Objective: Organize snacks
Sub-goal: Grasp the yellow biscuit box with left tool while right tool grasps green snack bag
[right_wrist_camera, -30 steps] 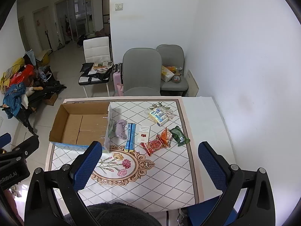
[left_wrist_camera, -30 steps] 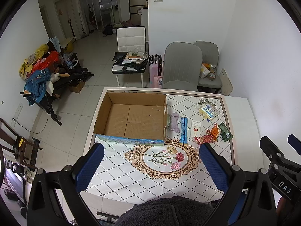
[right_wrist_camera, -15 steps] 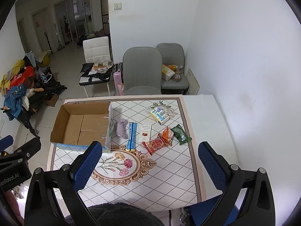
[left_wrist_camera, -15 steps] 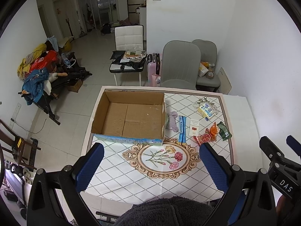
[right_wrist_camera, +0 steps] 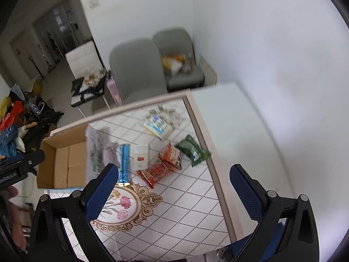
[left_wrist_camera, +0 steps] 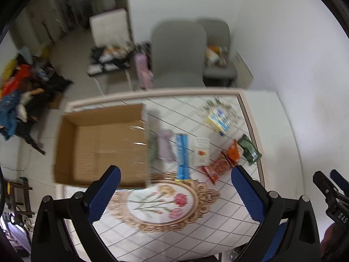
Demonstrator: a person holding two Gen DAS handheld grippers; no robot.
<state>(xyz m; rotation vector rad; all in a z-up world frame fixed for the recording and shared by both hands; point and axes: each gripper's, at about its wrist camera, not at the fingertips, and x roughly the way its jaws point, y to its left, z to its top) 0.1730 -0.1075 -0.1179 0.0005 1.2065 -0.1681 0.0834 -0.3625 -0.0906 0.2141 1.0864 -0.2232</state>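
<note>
An open cardboard box [left_wrist_camera: 102, 146] lies on the table's left half with nothing in it. Right of it lie a long blue packet [left_wrist_camera: 182, 156], a white card packet [left_wrist_camera: 201, 150], a red packet [left_wrist_camera: 216, 168], an orange packet [left_wrist_camera: 234, 152], a green packet [left_wrist_camera: 248, 149] and a blue-and-yellow packet [left_wrist_camera: 219, 119]. My left gripper [left_wrist_camera: 174, 193] hangs open above the table's near part. My right gripper [right_wrist_camera: 173, 193] is open too, high over the red packet [right_wrist_camera: 156, 171] and green packet [right_wrist_camera: 193, 150]. Both views are blurred.
The table [left_wrist_camera: 266, 113] wears a diamond-patterned cloth with a flower medallion [left_wrist_camera: 162, 203]. Two grey chairs [left_wrist_camera: 178, 50] stand behind it against the white wall. A white chair [left_wrist_camera: 110, 43] and piled clutter [left_wrist_camera: 15, 91] are on the floor to the left.
Both grippers have dropped closer to the table and swung right and tilted; the snacks look larger. The jaws stay open and empty.
</note>
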